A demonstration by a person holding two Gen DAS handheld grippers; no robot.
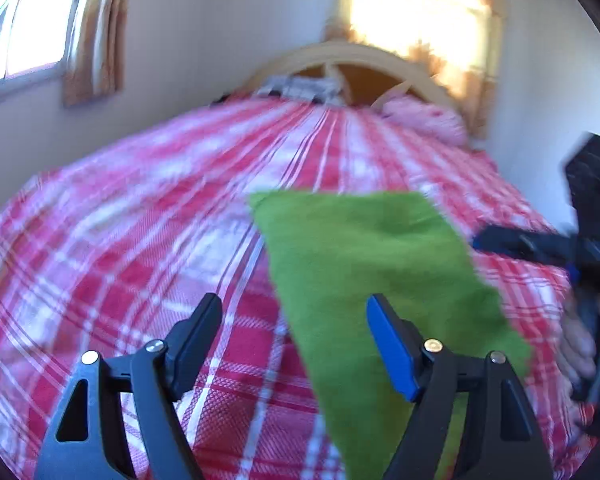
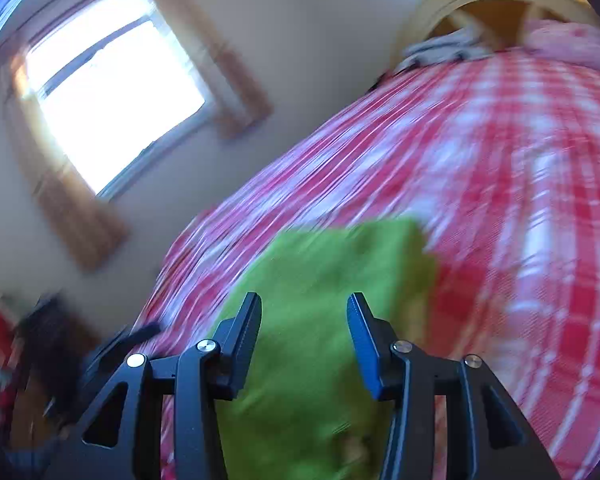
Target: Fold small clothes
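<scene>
A green cloth (image 1: pixel 364 264) lies flat on the red and white plaid bedspread (image 1: pixel 140 240). It looks like a folded rectangle. In the left wrist view my left gripper (image 1: pixel 294 304) stands open and wide over the cloth's left edge, with its blue pad above the green and its black pad over the plaid. My right gripper (image 2: pixel 304 300) is open over the cloth (image 2: pixel 340 280) in the right wrist view, and neither pad presses on it. A finger (image 1: pixel 512 242) of the right gripper reaches in from the right by the cloth's right edge. Both views are motion-blurred.
At the bed's far end stand a wooden headboard (image 1: pixel 340 56), a pink pillow (image 1: pixel 424 120) and a grey folded pile (image 1: pixel 300 88). A wall with a curtained window (image 2: pixel 112 92) runs along the bed's left side. A wall closes the right side.
</scene>
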